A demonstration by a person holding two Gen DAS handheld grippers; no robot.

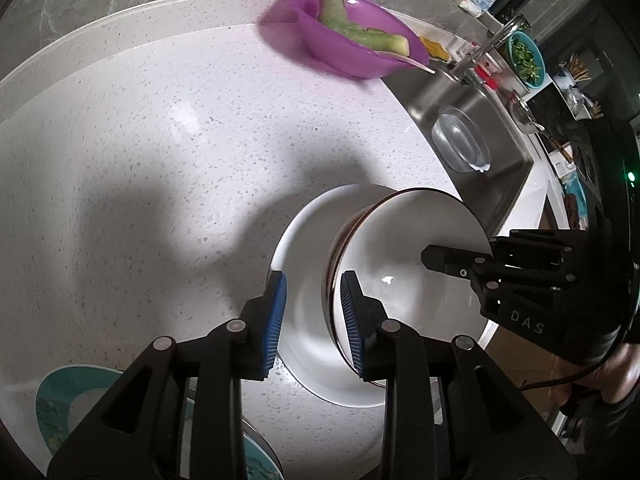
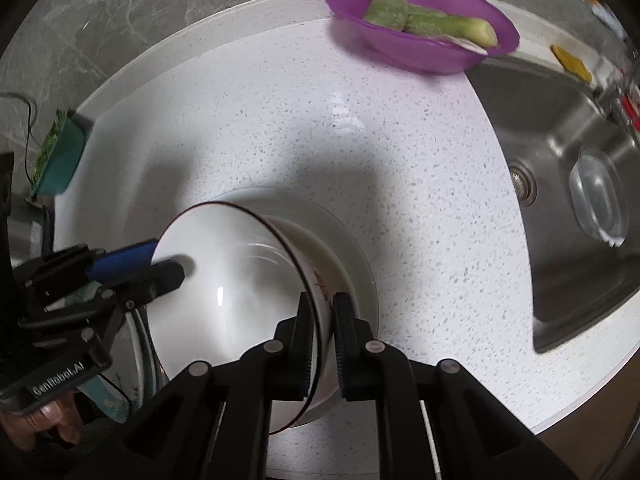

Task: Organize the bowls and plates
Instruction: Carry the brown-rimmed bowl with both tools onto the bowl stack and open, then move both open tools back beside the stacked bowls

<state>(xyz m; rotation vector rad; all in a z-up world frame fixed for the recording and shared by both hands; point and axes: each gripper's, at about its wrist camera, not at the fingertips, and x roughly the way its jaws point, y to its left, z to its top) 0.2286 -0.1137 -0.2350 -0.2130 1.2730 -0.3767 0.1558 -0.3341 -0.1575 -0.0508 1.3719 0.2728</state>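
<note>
Speckled counter (image 2: pixel 280 120), white bowl (image 2: pixel 224 280) hiding most of plate (image 2: pixel 360 276) beneath.

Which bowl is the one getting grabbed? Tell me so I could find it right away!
Start at the steel sink, then look across the speckled white counter to its front edge. There a plain white plate carries the white bowl, tilted up, with the right gripper pinching its wall. Unlike the purple bowl of green vegetable pieces, it is empty, with a thin dark rim.
</note>
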